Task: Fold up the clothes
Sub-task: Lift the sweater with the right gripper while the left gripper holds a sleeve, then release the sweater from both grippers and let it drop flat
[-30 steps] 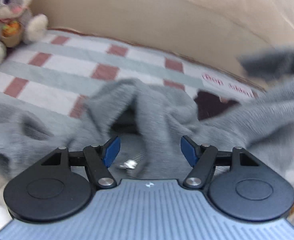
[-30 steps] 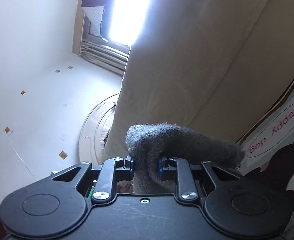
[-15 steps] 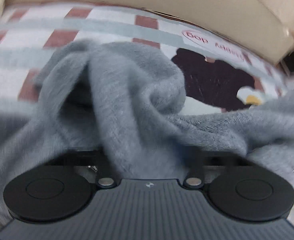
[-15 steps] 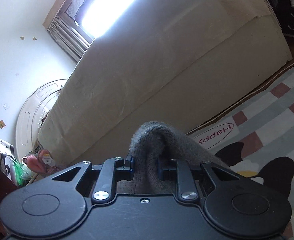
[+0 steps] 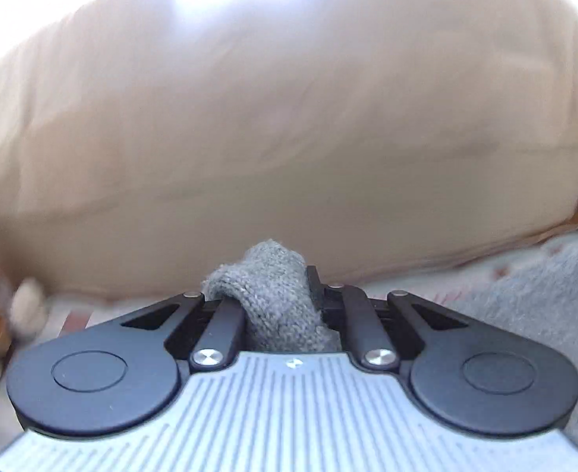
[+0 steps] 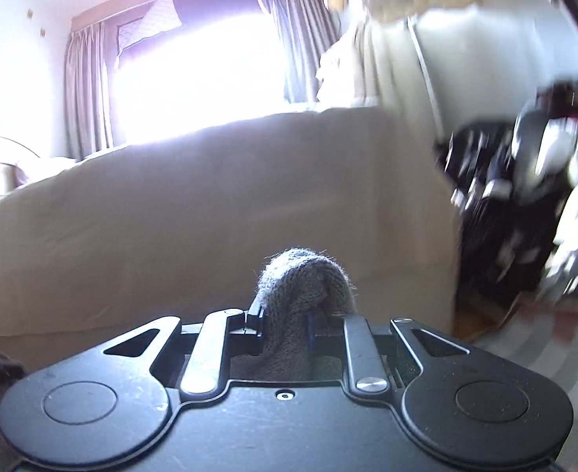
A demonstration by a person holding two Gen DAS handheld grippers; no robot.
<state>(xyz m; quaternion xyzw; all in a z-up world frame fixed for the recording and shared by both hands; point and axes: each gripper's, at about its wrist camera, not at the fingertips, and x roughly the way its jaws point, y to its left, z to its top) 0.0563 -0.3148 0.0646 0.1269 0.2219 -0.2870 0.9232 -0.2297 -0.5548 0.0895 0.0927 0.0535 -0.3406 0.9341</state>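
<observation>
Now two tongs, left point(image 5: 273, 295) and right point(image 6: 289, 316), one grey knit point(image 5: 277, 299).

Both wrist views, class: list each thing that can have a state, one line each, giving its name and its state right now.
Left hand-held gripper: shut on the grey knit garment.
Right hand-held gripper: shut on the grey knit garment.
Grey knit garment: pinched, a fold bulging past the fingers; more of it lies at the right.
Curtains: drawn apart, window bright.
Beige cover: draped over furniture.
</observation>
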